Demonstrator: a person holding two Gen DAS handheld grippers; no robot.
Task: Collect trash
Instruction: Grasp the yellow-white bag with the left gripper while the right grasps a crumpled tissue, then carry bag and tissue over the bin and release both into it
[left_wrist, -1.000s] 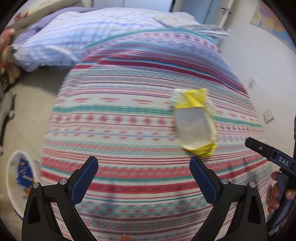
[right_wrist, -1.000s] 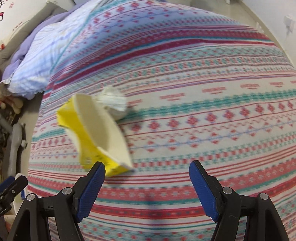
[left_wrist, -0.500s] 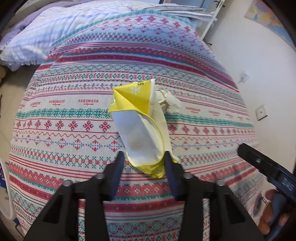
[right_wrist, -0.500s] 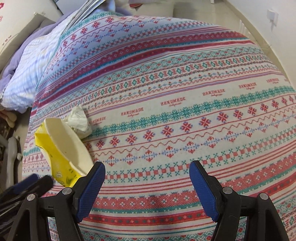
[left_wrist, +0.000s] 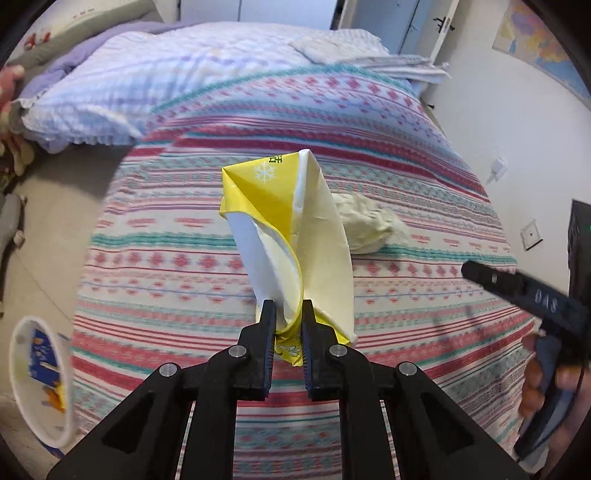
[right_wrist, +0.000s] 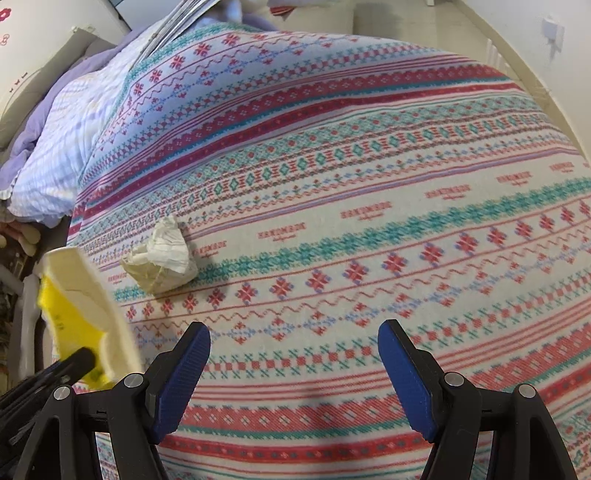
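A yellow and white paper wrapper (left_wrist: 291, 229) stands up from my left gripper (left_wrist: 289, 306), which is shut on its lower end and holds it above the patterned bed blanket (left_wrist: 166, 266). Just behind it, a crumpled white tissue (left_wrist: 364, 229) lies on the blanket. In the right wrist view that tissue (right_wrist: 162, 258) sits left of centre, beyond my right gripper (right_wrist: 293, 326), which hangs open over bare blanket with nothing between its blue pads. The held wrapper (right_wrist: 77, 310) shows at the left edge there.
A white bin (left_wrist: 40, 380) with blue packaging inside stands on the floor left of the bed. A pale blue quilt (left_wrist: 147, 85) and folded bedding cover the bed's far end. A white wall (left_wrist: 517, 122) with sockets runs along the right side.
My left gripper went from wide open to shut on the wrapper's near end and raised it off the blanket. The right gripper stayed open and the tissue came clear of the wrapper.
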